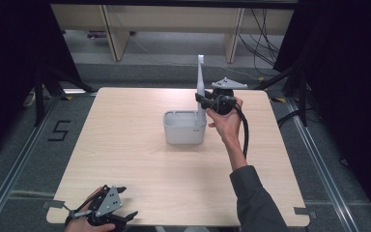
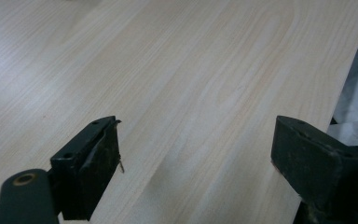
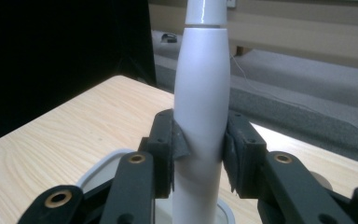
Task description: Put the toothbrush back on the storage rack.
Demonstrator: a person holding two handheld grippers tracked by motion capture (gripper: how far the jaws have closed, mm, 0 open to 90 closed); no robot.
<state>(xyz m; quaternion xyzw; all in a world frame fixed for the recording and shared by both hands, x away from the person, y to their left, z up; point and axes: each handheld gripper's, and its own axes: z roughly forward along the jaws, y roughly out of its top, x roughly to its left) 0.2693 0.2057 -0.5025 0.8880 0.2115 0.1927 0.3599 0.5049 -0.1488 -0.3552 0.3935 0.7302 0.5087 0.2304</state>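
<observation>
Resting at the lower left of the high view, the left gripper [image 1: 107, 209] stands released over the table [image 1: 125, 159]. Right of centre, the right gripper [image 1: 207, 101] grasps the white electric toothbrush [image 1: 201, 82] upright over the grey holder [image 1: 185, 127]; keeping it vertical should seat it cleanly.

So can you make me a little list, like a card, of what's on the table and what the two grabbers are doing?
table: pale wood
cup: white holder, about mid-table
stick: tall white toothbrush-like handle, upright, lower end in the cup
right gripper: jaws clamped on the stick's sides, held over the cup
left gripper: jaws wide apart, nothing between them, at the near left corner of the table
</observation>
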